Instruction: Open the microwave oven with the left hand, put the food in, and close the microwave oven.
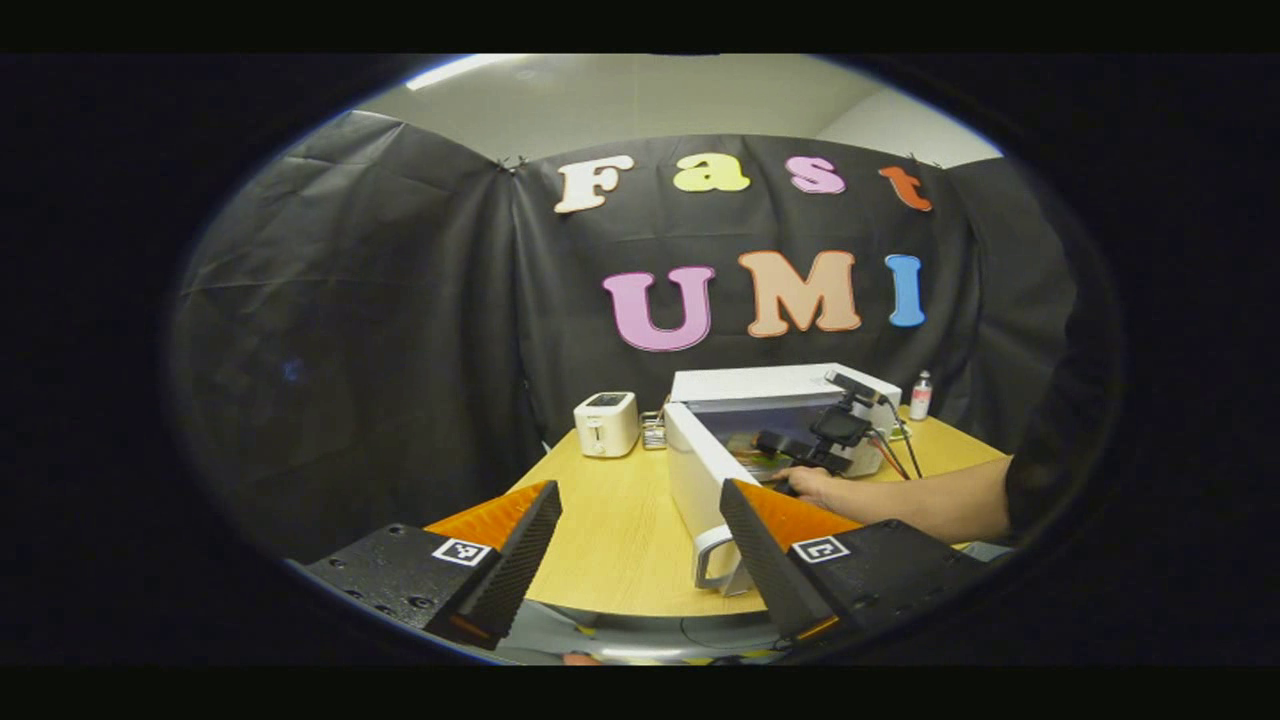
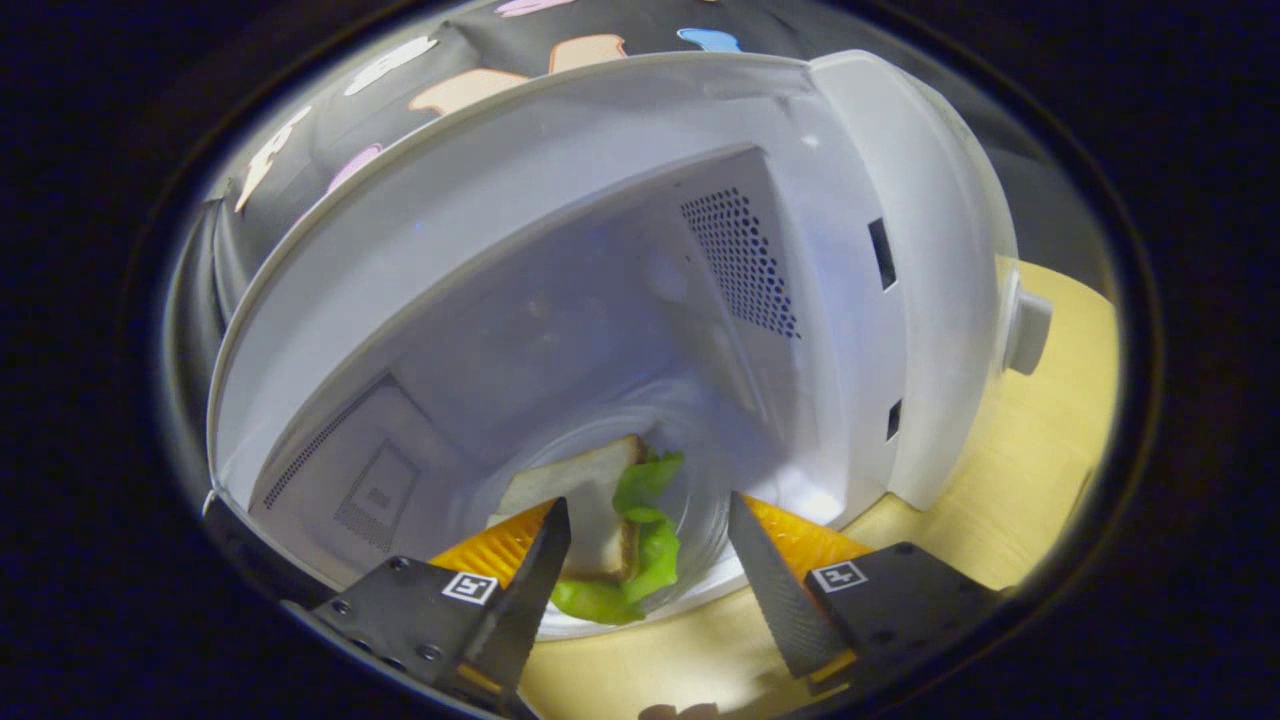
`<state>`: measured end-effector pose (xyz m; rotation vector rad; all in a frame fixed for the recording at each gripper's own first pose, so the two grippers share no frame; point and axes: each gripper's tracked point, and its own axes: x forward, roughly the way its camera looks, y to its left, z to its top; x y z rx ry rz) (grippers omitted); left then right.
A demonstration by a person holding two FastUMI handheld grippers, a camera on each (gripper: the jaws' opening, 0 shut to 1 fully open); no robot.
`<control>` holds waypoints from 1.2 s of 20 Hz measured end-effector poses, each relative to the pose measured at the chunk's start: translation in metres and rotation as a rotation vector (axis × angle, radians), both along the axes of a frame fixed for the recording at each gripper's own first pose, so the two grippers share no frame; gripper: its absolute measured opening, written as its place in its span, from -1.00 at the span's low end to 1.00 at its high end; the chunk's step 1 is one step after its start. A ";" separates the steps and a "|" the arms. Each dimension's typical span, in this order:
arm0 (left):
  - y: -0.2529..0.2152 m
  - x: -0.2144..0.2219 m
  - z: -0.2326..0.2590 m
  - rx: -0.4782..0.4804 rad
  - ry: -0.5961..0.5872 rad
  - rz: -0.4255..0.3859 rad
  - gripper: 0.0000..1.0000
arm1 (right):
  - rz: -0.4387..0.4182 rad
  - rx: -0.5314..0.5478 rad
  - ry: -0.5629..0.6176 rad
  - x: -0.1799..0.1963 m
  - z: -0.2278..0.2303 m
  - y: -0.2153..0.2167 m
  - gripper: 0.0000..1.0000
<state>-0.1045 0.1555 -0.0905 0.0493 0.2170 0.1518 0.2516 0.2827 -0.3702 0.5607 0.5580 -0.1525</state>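
The white microwave [image 1: 770, 385] stands on the wooden table with its door [image 1: 695, 480] swung open toward me, handle [image 1: 712, 560] at the near end. My left gripper [image 1: 640, 500] hangs open and empty, short of the table's near edge. A person's hand [image 1: 815, 485] holds my right gripper [image 1: 835, 435] at the oven's opening. In the right gripper view, a sandwich [image 2: 590, 485] with green lettuce [image 2: 650, 520] lies on the glass turntable [image 2: 700, 500] inside the cavity. My right gripper [image 2: 650, 560] is open, with a finger on either side of the sandwich's near end.
A white toaster [image 1: 606, 423] stands left of the microwave, with a small rack [image 1: 653, 430] between them. A small bottle [image 1: 920, 395] stands at the back right. Cables [image 1: 900, 455] trail by the oven's right side. The oven's knob [image 2: 1030, 330] sticks out on its control panel.
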 end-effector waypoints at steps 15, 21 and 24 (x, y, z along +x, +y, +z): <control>0.040 -0.001 -0.066 0.017 0.055 0.034 1.00 | 0.421 -0.185 -0.170 -0.119 0.097 -0.049 0.75; 0.039 0.004 -0.115 -0.012 0.119 0.002 0.95 | 0.480 -0.318 -0.289 -0.154 0.179 -0.116 0.75; 0.042 0.010 -0.133 -0.028 0.152 -0.001 0.85 | 0.446 -0.343 -0.342 -0.157 0.218 -0.143 0.95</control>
